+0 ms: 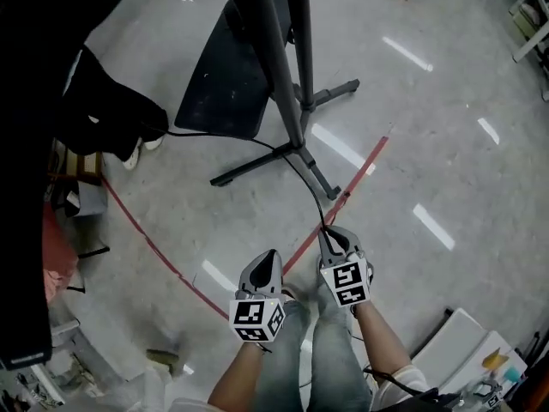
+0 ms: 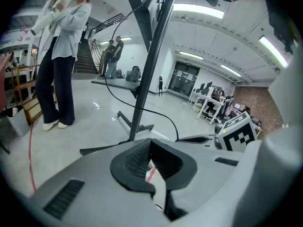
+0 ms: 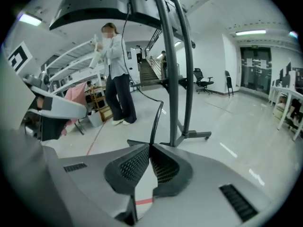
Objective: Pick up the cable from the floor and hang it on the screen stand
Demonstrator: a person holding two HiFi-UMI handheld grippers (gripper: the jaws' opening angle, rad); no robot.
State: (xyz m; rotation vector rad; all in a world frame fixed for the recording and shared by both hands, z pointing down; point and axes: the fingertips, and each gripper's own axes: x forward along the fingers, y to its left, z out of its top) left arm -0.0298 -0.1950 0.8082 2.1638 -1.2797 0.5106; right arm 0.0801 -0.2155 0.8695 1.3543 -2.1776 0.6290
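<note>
A thin black cable (image 1: 302, 177) runs from the foot of the black screen stand (image 1: 276, 67) across the grey floor to my right gripper (image 1: 331, 233), which is shut on its end. In the right gripper view the cable (image 3: 155, 121) rises from the closed tips of my right gripper (image 3: 150, 148) toward the stand's poles (image 3: 178, 79). My left gripper (image 1: 268, 259) hovers just left of the right one, shut with nothing in it. In the left gripper view its jaws (image 2: 150, 144) meet at the tips, and the cable (image 2: 161, 114) arcs over to the right gripper (image 2: 185, 139).
The stand's legs (image 1: 256, 165) spread over the floor, with a black flat panel (image 1: 225, 75) behind them. Red tape (image 1: 339, 200) crosses the floor. A person in dark trousers (image 3: 118, 96) stands beyond the stand. Clutter lines the left edge (image 1: 73, 196) and white boxes (image 1: 455, 342) sit bottom right.
</note>
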